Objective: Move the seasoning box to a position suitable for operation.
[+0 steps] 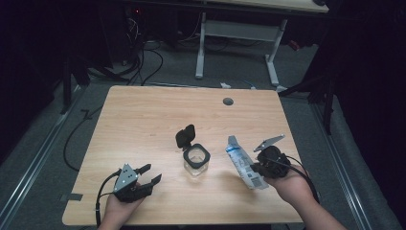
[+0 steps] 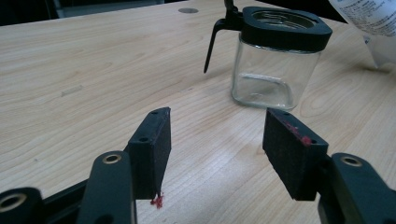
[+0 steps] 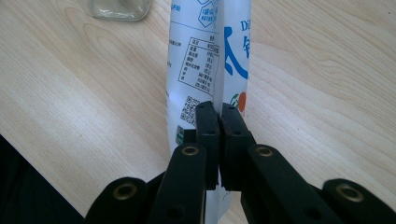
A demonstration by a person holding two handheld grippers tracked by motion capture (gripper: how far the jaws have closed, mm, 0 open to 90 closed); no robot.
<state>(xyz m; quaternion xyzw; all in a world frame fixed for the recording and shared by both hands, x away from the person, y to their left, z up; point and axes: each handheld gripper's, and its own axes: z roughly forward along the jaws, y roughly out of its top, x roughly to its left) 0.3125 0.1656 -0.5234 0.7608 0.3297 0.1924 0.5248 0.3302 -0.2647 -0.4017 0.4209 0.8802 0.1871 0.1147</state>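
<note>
Toward the left of the bench (image 1: 143, 110) my left claw (image 1: 146, 173) rests low with its jaws spread and nothing between them, aimed at the glass jar (image 1: 196, 163). I read that as a waiting pose, ready to steady the jar once filling begins.

At the middle, the jar stands upright on the wood, its black hinged lid (image 1: 186, 135) flipped back and propped open, so the mouth is clear for pouring. Through the clear walls in the left gripper view the jar (image 2: 266, 77) looks empty.

Just to its right, my right claw (image 3: 220, 122) is clenched on the white printed pouch (image 3: 210, 60), its pads pinching the flat seam. From above the pouch (image 1: 243, 163) slants up from the claw, its far end nearest the jar. I cannot tell whether it is opened or what it holds.
</note>
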